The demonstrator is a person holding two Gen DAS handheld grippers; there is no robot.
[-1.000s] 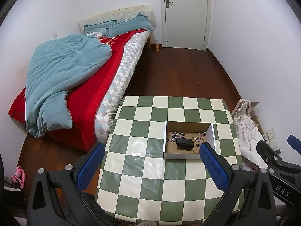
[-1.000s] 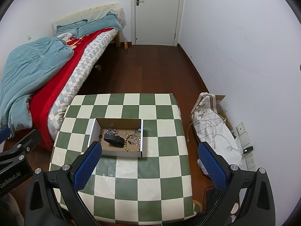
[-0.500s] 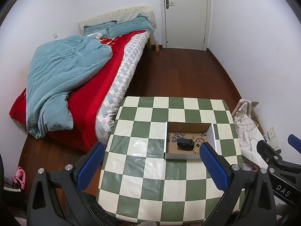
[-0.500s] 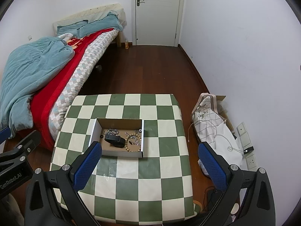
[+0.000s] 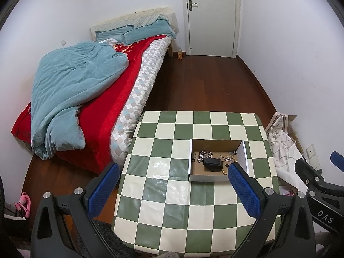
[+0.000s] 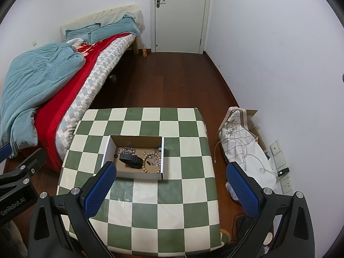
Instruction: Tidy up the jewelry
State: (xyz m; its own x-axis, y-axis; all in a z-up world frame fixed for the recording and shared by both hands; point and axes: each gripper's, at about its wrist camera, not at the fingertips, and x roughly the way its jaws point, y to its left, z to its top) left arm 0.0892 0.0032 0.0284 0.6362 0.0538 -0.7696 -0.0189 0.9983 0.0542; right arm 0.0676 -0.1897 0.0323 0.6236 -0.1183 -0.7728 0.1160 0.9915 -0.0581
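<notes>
A shallow white cardboard box (image 5: 205,177) (image 6: 133,175) sits on the green-and-white checked table (image 5: 163,195) (image 6: 185,193). Inside lie a silver chain (image 5: 203,155) (image 6: 128,150), a black watch-like item (image 5: 212,163) (image 6: 131,160) and a wooden bead bracelet (image 5: 228,159) (image 6: 151,163). My left gripper (image 5: 173,188) is open and empty, held high above the table's near side, left of the box. My right gripper (image 6: 172,187) is open and empty, high above the table, with the box under its left finger (image 6: 100,188).
A bed (image 5: 90,99) with a teal quilt and red cover stands left of the table. A patterned bag (image 6: 238,142) and wall sockets (image 6: 279,157) are on the right by the wall. A closed white door (image 6: 180,15) is at the far end of the wooden floor.
Both views have drifted very slightly back from the table. Both grippers stay open and nothing in the box has moved.
</notes>
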